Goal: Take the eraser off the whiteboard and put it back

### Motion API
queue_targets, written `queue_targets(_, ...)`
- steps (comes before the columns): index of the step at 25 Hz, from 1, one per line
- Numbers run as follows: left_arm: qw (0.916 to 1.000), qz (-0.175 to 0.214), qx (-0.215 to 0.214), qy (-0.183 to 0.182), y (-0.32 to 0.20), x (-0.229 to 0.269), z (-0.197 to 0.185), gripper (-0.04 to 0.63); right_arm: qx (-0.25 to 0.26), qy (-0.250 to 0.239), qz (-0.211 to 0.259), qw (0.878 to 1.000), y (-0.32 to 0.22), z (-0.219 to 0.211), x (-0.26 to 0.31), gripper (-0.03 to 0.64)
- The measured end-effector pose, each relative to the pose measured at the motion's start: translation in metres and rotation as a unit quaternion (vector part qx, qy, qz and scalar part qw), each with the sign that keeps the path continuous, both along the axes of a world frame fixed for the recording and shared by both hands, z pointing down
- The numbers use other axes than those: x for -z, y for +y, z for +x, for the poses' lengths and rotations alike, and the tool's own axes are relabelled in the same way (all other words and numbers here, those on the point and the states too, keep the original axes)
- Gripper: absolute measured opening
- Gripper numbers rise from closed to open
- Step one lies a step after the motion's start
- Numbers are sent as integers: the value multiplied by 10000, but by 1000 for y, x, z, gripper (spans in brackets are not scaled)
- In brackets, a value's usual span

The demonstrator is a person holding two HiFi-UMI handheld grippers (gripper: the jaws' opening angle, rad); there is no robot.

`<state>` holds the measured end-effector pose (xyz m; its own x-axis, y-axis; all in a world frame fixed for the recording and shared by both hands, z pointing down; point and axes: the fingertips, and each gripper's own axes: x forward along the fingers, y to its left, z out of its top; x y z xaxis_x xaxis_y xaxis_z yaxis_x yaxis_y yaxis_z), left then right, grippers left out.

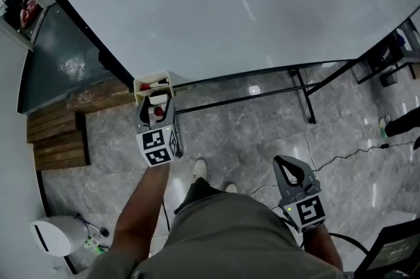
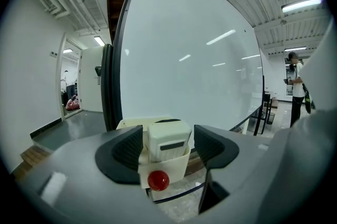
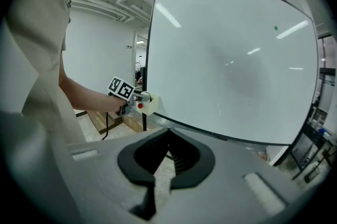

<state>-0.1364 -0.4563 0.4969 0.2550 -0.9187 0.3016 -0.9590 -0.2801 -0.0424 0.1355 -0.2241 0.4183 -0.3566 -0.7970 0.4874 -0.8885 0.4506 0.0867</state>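
The left gripper (image 2: 168, 145) is standing wide around the eraser (image 2: 168, 137) at the whiteboard's (image 2: 189, 59) corner, not pinching it. The right gripper (image 3: 167, 157) is hanging closed. Whether the eraser is being fetched or returned is unclear.

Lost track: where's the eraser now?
In the left gripper view, the eraser sits in the cream holder at the whiteboard's lower left corner, between the left gripper's open jaws.

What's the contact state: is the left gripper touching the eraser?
Apart. In the left gripper view, the left gripper has its jaws open, with a gap showing on each side of the eraser.
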Motion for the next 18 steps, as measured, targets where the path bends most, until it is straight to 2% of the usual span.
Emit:
queue_targets(7, 9992, 332, 42, 205, 19, 27, -7, 327, 210, -37, -22, 9998, 3, -6, -4, 3)
queue_targets(11, 9980, 543, -113, 312, 45, 49, -4, 327, 398, -79, 52, 9992, 8, -9, -3, 3)
queue_targets(14, 9968, 648, -375, 289, 70, 68, 8, 325, 582, -105, 92, 9982, 14, -10, -2, 3)
queue_targets(18, 9917, 825, -961, 232, 117, 94, 42, 307, 853, -134, 151, 9962, 27, -9, -1, 3)
